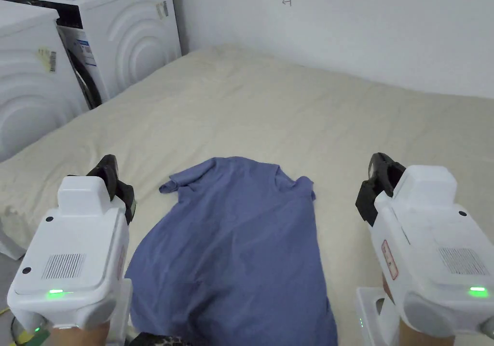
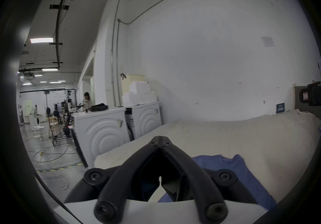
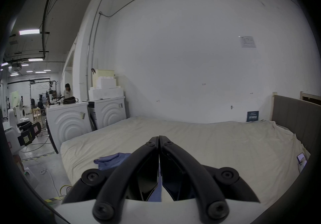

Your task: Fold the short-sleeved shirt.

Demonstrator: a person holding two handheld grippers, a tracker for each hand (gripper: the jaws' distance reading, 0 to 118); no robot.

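A blue short-sleeved shirt [image 1: 236, 245] lies spread on the cream bed [image 1: 270, 105], collar end away from me, one sleeve bunched at its far left. My left gripper [image 1: 110, 168] hovers left of the shirt, its black jaws together with nothing between them. My right gripper [image 1: 381, 168] hovers to the shirt's right, jaws also together and empty. In the left gripper view the shirt [image 2: 243, 172] lies behind the closed jaws of the left gripper [image 2: 160, 138]. In the right gripper view the sleeve [image 3: 111, 160] shows left of the closed right gripper [image 3: 159, 137].
Two white washing machines [image 1: 130, 33] stand against the bed's far left side. A white wall [image 1: 362, 23] runs behind the bed. A grey headboard [image 3: 295, 120] borders the bed, with a phone [image 3: 301, 160] near that edge. Cables lie on the floor [image 2: 52, 154]; a person [image 2: 86, 99] stands far off.
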